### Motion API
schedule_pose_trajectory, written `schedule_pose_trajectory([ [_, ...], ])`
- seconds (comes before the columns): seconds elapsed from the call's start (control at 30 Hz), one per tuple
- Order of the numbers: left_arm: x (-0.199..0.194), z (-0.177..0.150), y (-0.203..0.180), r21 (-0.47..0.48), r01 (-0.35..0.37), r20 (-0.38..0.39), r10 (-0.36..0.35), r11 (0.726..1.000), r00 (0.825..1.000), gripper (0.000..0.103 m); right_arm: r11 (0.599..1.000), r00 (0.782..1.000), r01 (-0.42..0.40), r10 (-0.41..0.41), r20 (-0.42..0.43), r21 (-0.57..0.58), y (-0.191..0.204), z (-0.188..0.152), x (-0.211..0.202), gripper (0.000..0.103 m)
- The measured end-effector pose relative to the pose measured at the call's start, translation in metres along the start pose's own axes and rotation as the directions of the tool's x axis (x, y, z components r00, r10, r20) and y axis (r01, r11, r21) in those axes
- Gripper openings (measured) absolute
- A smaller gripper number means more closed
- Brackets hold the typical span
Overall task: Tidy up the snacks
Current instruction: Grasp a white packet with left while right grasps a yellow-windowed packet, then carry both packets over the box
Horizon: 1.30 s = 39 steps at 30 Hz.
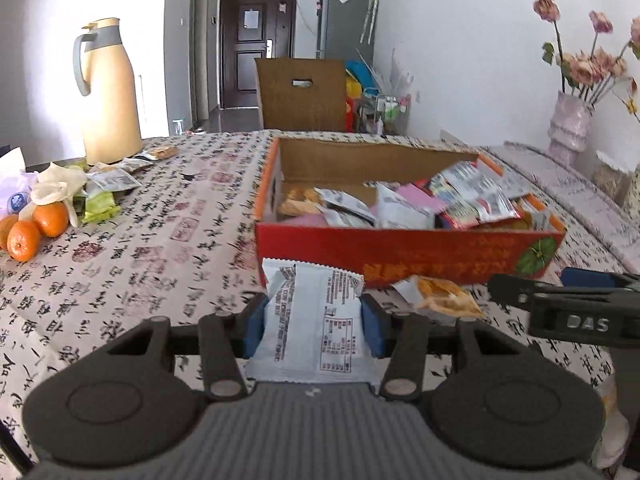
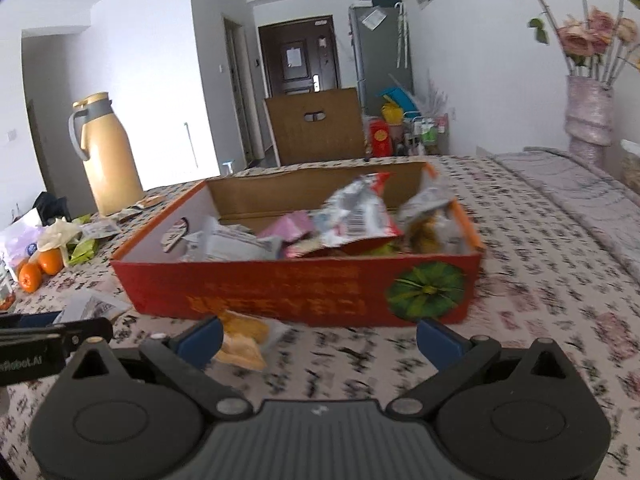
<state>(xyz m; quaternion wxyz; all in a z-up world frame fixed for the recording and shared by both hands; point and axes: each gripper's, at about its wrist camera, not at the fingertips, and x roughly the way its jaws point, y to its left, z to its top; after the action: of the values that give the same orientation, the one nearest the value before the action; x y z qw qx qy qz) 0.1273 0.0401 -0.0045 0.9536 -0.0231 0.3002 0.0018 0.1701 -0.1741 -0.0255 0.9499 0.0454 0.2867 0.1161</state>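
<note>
A lived-in home: a dark entrance door (image 1: pixel 258 44), a grey fridge (image 1: pixel 346 16), a beige thermos jug (image 1: pixel 110 92), dried roses in a vase (image 1: pixel 570 124) and a worktop (image 1: pixel 160 220) under a calligraphy-print cloth.

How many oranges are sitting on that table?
3, clustered at the table's left edge beside the crumpled wrappers: one farthest back, one nearest the camera, and one partly cut off by the picture's edge. More may be hidden beyond that edge.

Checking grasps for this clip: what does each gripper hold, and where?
Left gripper: white snack packet, pinched across its side edges. Right gripper: open, holding nothing.
</note>
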Motion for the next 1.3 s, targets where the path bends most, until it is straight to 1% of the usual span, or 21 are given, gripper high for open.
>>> schedule_pose_trajectory([
  [0.2, 0.002, 0.003, 0.016, -0.02, 0.002, 0.014, -0.002, 1.0, 1.0, 0.05, 1.0, 0.997, -0.017, 0.016, -0.07, -0.013, 0.029, 0.014, 0.031, 0.103],
  [0.3, 0.003, 0.003, 0.023, -0.033, 0.004, 0.014, -0.003, 0.999, 1.0, 0.05, 1.0, 0.995, -0.009, 0.007, -0.102, -0.018, 0.039, 0.015, 0.044, 0.103],
  [0.33, 0.003, 0.003, 0.025, -0.037, 0.004, 0.012, -0.004, 0.999, 1.0, 0.05, 1.0, 0.994, -0.004, 0.002, -0.112, -0.016, 0.041, 0.015, 0.049, 0.101],
  [0.47, 0.006, 0.001, 0.031, -0.048, 0.008, 0.004, -0.008, 0.999, 1.0, 0.05, 1.0, 0.987, 0.008, -0.011, -0.158, -0.02, 0.05, 0.01, 0.062, 0.09],
  [0.5, 0.006, 0.001, 0.032, -0.05, 0.01, 0.002, -0.01, 0.999, 1.0, 0.05, 1.0, 0.985, 0.012, -0.015, -0.169, -0.022, 0.051, 0.008, 0.065, 0.089],
  [0.57, 0.007, 0.0, 0.034, -0.053, 0.015, 0.001, -0.015, 0.998, 1.0, 0.05, 1.0, 0.982, 0.014, -0.017, -0.186, -0.017, 0.052, 0.006, 0.068, 0.079],
  [0.6, 0.007, 0.0, 0.034, -0.055, 0.017, 0.002, -0.017, 0.998, 1.0, 0.05, 1.0, 0.981, 0.012, -0.015, -0.194, -0.014, 0.052, 0.004, 0.069, 0.077],
  [0.67, 0.007, 0.0, 0.035, -0.056, 0.022, 0.003, -0.022, 0.998, 1.0, 0.05, 1.0, 0.977, 0.007, -0.009, -0.211, -0.01, 0.052, 0.002, 0.071, 0.068],
  [0.73, 0.006, 0.0, 0.035, -0.056, 0.026, 0.005, -0.025, 0.998, 1.0, 0.05, 1.0, 0.978, 0.013, -0.016, -0.209, -0.015, 0.053, 0.001, 0.07, 0.063],
  [0.97, 0.004, -0.002, 0.034, -0.056, 0.031, 0.006, -0.031, 0.998, 0.999, 0.05, 1.0, 0.981, 0.005, -0.01, -0.194, -0.027, 0.048, -0.007, 0.057, 0.062],
  [1.3, -0.004, 0.0, 0.023, -0.041, 0.038, 0.02, -0.037, 0.998, 0.999, 0.05, 0.999, 0.99, -0.012, 0.008, -0.138, -0.032, 0.041, -0.008, 0.033, 0.062],
])
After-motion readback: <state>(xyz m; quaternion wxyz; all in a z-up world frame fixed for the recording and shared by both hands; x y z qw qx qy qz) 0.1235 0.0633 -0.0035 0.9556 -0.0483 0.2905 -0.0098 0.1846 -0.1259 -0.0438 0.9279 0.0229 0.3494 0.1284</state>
